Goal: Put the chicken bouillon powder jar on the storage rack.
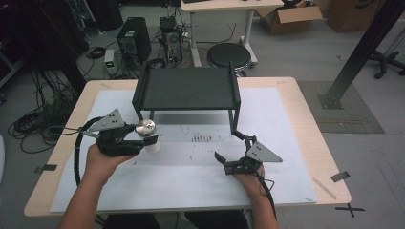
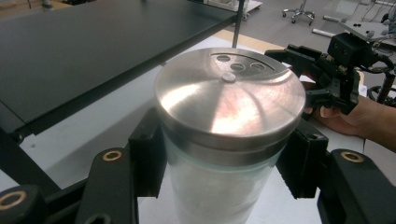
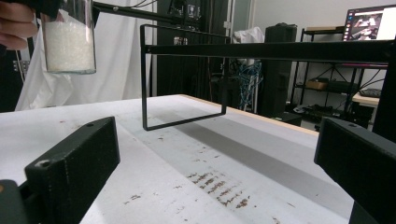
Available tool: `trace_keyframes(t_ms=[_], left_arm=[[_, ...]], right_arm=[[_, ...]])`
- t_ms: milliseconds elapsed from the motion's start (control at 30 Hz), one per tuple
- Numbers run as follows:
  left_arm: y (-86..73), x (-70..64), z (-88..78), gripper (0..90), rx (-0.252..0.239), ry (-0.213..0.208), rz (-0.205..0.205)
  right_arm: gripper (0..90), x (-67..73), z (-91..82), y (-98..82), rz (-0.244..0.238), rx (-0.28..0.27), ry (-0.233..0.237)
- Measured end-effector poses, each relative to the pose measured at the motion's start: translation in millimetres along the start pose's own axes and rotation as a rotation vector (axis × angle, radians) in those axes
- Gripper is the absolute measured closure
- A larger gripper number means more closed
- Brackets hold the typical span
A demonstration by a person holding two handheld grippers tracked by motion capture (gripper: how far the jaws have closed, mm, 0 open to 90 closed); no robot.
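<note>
A glass shaker jar of white grains with a shiny steel lid is held upright just in front of the left leg of the black shelf. My left gripper is shut on it, and its pads press the glass right under the lid. In the right gripper view the jar hangs clear above the table at the upper left. My right gripper rests low on the white mat at the right, open, with nothing between its fingers.
The black shelf stands on thin legs at the back middle of the white mat. Small brown specks dot the mat in front of it. Off the table's far edge are a stool, computers and cables.
</note>
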State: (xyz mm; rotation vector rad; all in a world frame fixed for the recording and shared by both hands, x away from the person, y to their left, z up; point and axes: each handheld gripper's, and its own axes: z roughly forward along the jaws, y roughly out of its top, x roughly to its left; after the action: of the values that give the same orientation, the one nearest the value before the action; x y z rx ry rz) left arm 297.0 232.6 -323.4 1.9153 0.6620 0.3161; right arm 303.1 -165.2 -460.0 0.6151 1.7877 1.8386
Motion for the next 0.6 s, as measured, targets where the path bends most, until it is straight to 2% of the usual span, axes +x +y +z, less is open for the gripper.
trace_keyframes(t_ms=[133, 333, 600], left_arm=[[5.0, -0.2, 1.1, 43.2, -0.008, -0.001, -0.006], [13.5, -1.5, 3.3, 43.2, 0.004, 0.002, 0.020], [25.3, -0.7, 8.1, 43.2, -0.004, 0.014, 0.027]], right_arm=[[0.0, 0.1, 0.0, 0.0, -0.001, -0.001, -0.001], [0.0, 0.4, -0.1, 0.0, -0.005, -0.001, 0.000], [0.0, 0.3, 0.0, 0.0, -0.004, 0.000, -0.002]])
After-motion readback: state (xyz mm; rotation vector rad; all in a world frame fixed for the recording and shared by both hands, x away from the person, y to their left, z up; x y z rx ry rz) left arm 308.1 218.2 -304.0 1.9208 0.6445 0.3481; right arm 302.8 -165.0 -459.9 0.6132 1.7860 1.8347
